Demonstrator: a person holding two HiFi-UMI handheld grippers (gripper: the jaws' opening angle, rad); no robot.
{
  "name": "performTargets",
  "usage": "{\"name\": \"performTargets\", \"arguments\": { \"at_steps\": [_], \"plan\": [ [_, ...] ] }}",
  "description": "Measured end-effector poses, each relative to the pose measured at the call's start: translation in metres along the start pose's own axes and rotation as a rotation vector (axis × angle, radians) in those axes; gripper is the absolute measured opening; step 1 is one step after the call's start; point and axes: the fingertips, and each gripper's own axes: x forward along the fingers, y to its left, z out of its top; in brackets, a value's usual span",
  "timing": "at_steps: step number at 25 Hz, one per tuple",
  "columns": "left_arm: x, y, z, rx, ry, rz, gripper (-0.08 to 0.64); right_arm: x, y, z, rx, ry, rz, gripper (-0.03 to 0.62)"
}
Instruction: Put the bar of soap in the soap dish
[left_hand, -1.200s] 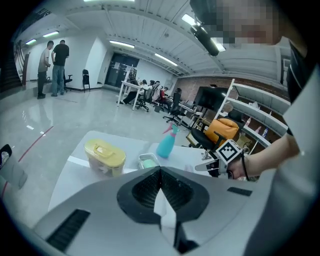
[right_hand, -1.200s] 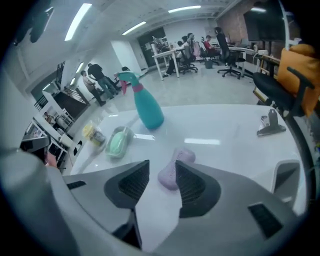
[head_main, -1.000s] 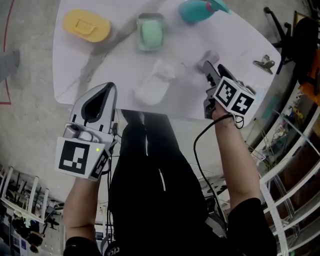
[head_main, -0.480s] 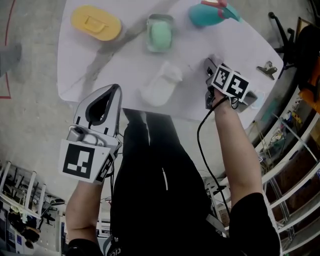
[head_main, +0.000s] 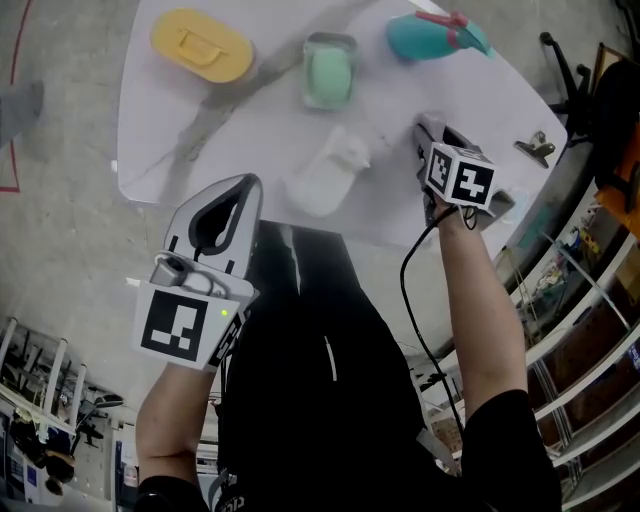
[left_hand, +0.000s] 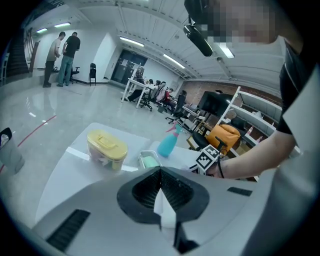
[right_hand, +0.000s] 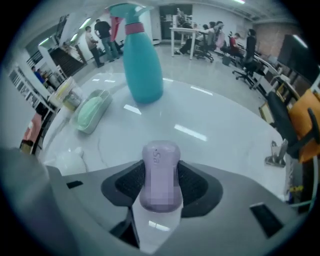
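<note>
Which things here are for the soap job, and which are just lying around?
For the job: purple bar of soap; green soap dish.
Just lying about: yellow lidded box; teal spray bottle; white object; binder clip.

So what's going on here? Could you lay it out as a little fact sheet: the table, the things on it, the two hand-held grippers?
Surface: white table
Right hand-held gripper: jaws have just been closing and now press on a purple bar of soap, near the table's right edge
Left hand-held gripper: jaws together, empty
Also on table: yellow lidded box, dish holding a green bar, teal spray bottle, white moulded piece, binder clip
Progress: purple soap not yet in any dish
</note>
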Motion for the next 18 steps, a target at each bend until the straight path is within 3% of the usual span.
{"name": "performTargets", "arguments": {
  "at_steps": [2, 8, 18],
  "plan": [
    [0.000, -0.001, -0.002, -0.007, 0.006, -0.004, 0.011, 0.001, 0.001, 0.000, -0.044, 0.002, 0.023, 0.213],
    [-0.001, -0.001, -0.010, 0.007, 0.028, -0.005, 0.011, 0.001, 0.004, 0.001, -0.044, -0.021, 0.081, 0.210],
    [-0.005, -0.017, -0.012, 0.046, 0.035, -0.034, 0.011, -0.029, 0.009, -0.007, 0.101, -0.106, 0.168, 0.210]
  ]
}}
